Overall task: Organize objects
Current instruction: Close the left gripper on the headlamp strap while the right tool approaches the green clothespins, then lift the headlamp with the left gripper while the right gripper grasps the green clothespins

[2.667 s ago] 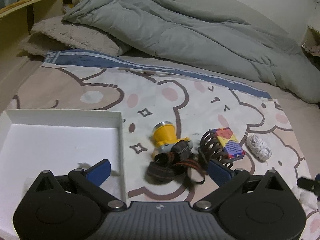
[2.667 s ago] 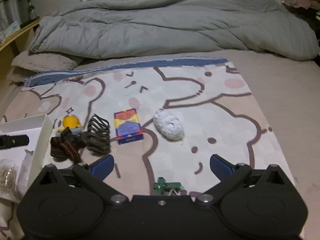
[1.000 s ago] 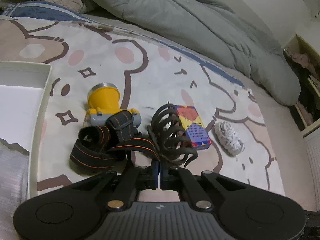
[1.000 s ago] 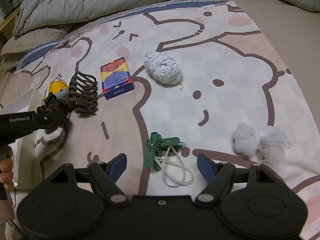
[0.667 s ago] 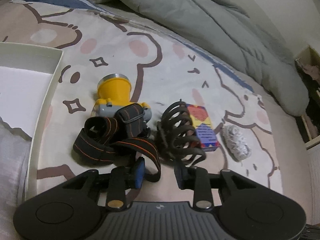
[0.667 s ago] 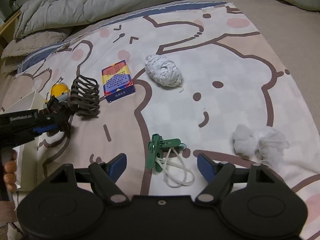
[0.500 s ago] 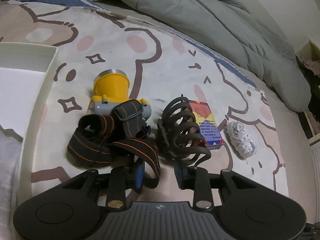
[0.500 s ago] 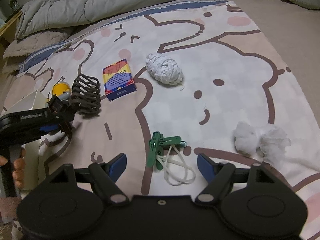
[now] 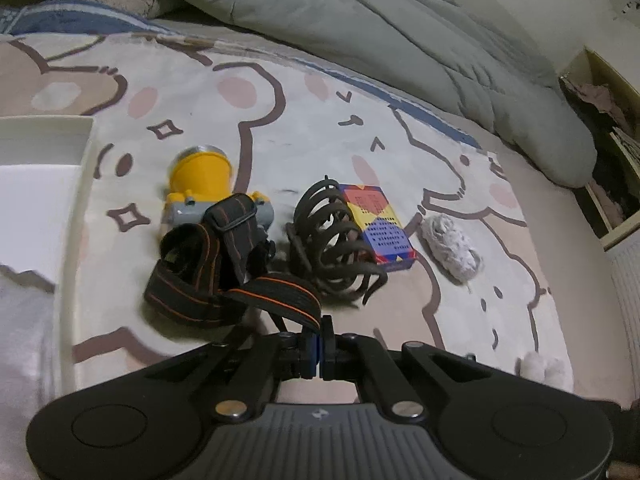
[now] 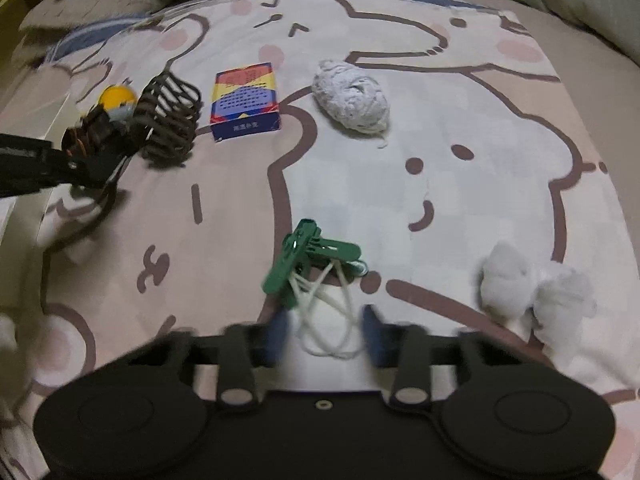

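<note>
A yellow headlamp (image 9: 200, 184) with a black and orange strap (image 9: 224, 284) lies on the bear-print blanket. My left gripper (image 9: 319, 344) is shut on the near loop of the strap; it also shows in the right wrist view (image 10: 100, 168). My right gripper (image 10: 324, 340) is partly open around a loop of white string (image 10: 328, 320) tied to green clothes pegs (image 10: 308, 256). Its jaws are blurred.
A dark claw hair clip (image 9: 332, 240) and a colourful card box (image 9: 380, 228) lie right of the headlamp. A white yarn ball (image 10: 352, 96) and white fluff (image 10: 532, 288) lie further right. A white box (image 9: 36, 184) is at left. A grey duvet (image 9: 360, 28) lies behind.
My left gripper has closed on the headlamp strap after standing part open. My right gripper has moved forward over the string and its jaws have narrowed.
</note>
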Tool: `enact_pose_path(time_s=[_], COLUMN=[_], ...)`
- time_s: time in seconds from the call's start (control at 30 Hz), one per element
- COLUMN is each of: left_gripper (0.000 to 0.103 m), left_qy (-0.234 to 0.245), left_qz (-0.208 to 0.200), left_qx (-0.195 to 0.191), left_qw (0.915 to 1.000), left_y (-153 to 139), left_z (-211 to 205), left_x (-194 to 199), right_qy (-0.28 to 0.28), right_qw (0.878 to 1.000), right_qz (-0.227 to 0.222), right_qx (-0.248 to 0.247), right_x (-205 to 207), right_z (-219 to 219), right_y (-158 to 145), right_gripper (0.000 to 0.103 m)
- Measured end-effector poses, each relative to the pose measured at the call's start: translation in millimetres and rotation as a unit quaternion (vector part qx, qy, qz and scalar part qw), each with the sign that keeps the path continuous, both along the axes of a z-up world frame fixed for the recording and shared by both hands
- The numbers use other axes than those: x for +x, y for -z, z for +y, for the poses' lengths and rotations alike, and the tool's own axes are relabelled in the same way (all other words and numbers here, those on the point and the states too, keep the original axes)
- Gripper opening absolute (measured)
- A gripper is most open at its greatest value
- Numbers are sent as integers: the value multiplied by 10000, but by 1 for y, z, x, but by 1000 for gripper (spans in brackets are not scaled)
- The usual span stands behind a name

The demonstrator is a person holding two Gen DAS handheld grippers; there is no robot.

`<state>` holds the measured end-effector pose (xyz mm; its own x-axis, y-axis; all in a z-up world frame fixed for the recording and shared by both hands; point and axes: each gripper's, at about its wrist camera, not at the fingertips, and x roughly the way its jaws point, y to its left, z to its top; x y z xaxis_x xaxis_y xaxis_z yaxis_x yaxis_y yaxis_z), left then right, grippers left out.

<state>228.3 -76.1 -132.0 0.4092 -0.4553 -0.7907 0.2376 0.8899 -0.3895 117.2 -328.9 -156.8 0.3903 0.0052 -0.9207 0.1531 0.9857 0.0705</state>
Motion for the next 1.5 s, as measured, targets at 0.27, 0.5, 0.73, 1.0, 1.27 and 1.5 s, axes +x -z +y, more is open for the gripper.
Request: enact_pose_path(time_s=[0.27, 0.5, 0.73, 1.0, 1.27, 1.5], left_gripper=[0, 0, 0, 29, 61, 60], left_qy=[395, 882, 1599, 2110, 1904, 1481], left_qz=[72, 403, 571, 916, 585, 91], left_qx=[53, 43, -252, 35, 621, 998], left_qw=[9992, 9953, 9852, 9732, 9780, 9839], left_y=[-14, -12, -24, -29, -62, -68], left_z=[20, 40, 41, 26, 38, 27], left_x=[-39, -89, -141, -171, -147, -103], right_qy=[-167, -192, -182, -203, -25, 257], right_qw=[9992, 9985, 9980, 9982, 9986, 9988], right_qz=[-279, -448, -572, -548, -522, -328], right_qx=[-214, -262, -206, -119, 31, 245], right_x=[-8, -13, -17, -24, -28, -17], right_z=[8, 11, 15, 21, 13, 3], right_y=[-19, -32, -43, -48, -51, -42], right_gripper=[24, 22, 6, 2, 7, 21])
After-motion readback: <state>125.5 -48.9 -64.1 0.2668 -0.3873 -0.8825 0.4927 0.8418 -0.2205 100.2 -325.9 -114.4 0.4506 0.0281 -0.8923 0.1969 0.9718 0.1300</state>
